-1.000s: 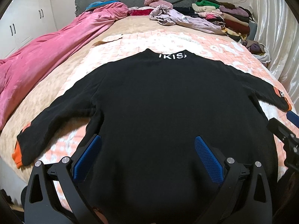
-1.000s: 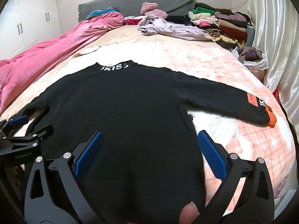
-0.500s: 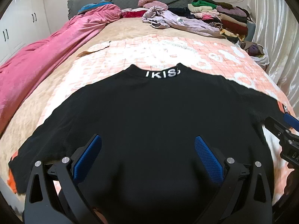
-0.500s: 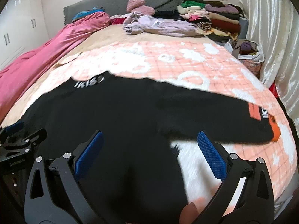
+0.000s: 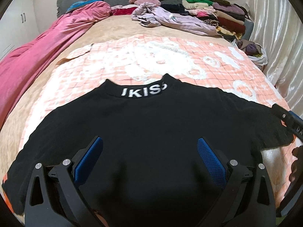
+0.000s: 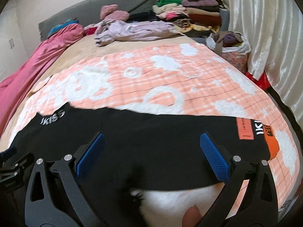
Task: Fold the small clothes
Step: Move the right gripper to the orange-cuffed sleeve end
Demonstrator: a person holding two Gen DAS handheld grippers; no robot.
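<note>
Black sweater (image 5: 151, 132) lies flat, front down by the look of it, across the peach/white blanket (image 5: 170, 60), filling the lower half of both views; collar w/ white lettering (image 5: 144, 92) sits mid-frame in the left wrist view, left of centre in the right. Laid out spread so sleeves can be folded in, I'd judge. Left gripper (image 5: 149, 155) hangs over the lower body of the garment, jaws wide apart, nothing between them. Right gripper (image 6: 151, 151) likewise released, poised over the right sleeve (image 6: 208, 132), whose orange cuff (image 6: 271, 147) reaches toward the right edge of frame. Likely next: pinch that sleeve & bring it across. Stacked clothes (image 6: 189, 17) upper right, pink duvet (image 5: 37, 53) at left.
</note>
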